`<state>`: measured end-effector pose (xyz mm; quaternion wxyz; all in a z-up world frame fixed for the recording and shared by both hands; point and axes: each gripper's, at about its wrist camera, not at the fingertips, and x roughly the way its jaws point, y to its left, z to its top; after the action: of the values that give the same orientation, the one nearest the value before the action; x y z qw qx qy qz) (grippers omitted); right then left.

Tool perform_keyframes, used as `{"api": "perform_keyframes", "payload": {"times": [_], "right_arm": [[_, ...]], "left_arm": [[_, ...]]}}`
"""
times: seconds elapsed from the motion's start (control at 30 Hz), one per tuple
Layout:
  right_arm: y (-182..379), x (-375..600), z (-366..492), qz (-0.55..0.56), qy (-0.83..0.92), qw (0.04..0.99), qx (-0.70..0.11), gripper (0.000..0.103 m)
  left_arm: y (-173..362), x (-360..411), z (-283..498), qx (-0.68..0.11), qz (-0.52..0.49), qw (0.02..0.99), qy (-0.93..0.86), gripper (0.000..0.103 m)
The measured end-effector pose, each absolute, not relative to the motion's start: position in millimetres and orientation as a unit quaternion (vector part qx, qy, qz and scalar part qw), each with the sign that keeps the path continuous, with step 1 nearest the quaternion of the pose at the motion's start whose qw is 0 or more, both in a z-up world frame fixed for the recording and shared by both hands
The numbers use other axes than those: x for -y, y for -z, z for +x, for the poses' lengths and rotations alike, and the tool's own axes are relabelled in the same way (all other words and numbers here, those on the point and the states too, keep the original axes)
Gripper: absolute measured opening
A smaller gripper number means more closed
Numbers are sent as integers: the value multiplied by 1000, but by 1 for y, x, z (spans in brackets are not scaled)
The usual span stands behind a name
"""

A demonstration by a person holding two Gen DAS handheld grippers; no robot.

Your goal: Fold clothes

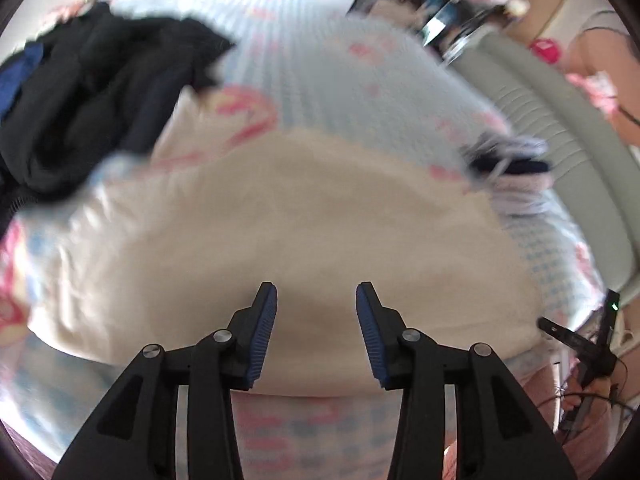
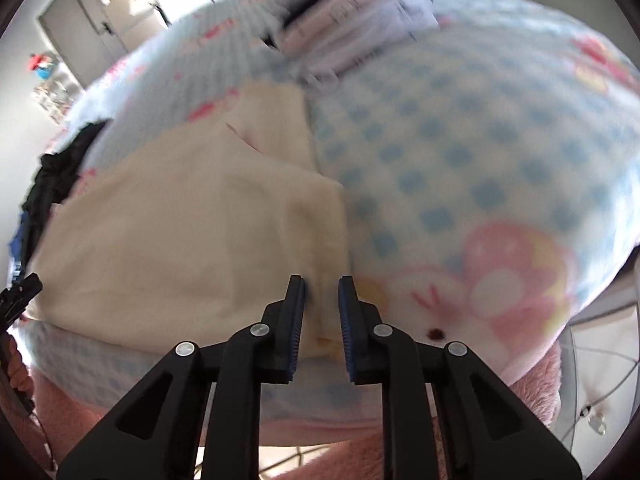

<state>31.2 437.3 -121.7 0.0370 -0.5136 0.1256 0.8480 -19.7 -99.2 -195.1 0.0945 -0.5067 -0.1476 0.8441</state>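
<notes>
A cream garment (image 1: pixel 280 216) lies spread flat on a bed covered by a blue-checked blanket with pink cartoon prints (image 1: pixel 320 80). My left gripper (image 1: pixel 316 300) hovers open over the garment's near edge, nothing between its fingers. In the right wrist view the same cream garment (image 2: pixel 180 232) shows a folded flap at its far right corner. My right gripper (image 2: pixel 322 292) stands open with a narrow gap over the garment's right near corner; the cloth lies under the fingers, not pinched.
A heap of black and dark blue clothes (image 1: pixel 80 100) sits at the far left of the bed. Folded pale striped clothes (image 2: pixel 360 12) lie at the far right. The other gripper's black body (image 1: pixel 584 344) shows at the right edge. A door (image 2: pixel 76 28) stands beyond the bed.
</notes>
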Motion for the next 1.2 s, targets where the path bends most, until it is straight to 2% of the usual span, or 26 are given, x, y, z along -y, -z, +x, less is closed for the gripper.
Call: {"api": "perform_keyframes", "payload": {"times": [0.13, 0.23, 0.27, 0.5, 0.63, 0.73, 0.93, 1.07, 1.2], "right_arm": [[124, -453, 44, -517, -845, 71, -117, 17], [111, -469, 55, -502, -849, 65, -152, 17], [108, -470, 56, -499, -850, 57, -158, 20], [123, -443, 42, -533, -836, 12, -127, 20], [120, -449, 46, -527, -837, 26, -147, 20], [106, -454, 61, -504, -849, 21, -155, 20], [125, -450, 75, -518, -838, 22, -172, 20], [140, -449, 66, -521, -838, 32, -160, 20], [142, -460, 60, -522, -839, 58, -139, 20]], "left_arm": [[214, 117, -4, 187, -523, 80, -828, 41], [204, 126, 5, 203, -505, 82, -835, 42], [199, 125, 8, 198, -492, 84, -843, 42], [184, 80, 2, 200, -468, 179, -842, 43], [180, 19, 3, 153, -476, 239, -833, 42], [171, -51, 0, 78, -474, 284, -830, 41], [170, -174, -11, 40, -489, 380, -784, 43], [188, -227, -2, -20, -522, 379, -764, 43], [198, -229, -3, -27, -544, 363, -756, 43]]}}
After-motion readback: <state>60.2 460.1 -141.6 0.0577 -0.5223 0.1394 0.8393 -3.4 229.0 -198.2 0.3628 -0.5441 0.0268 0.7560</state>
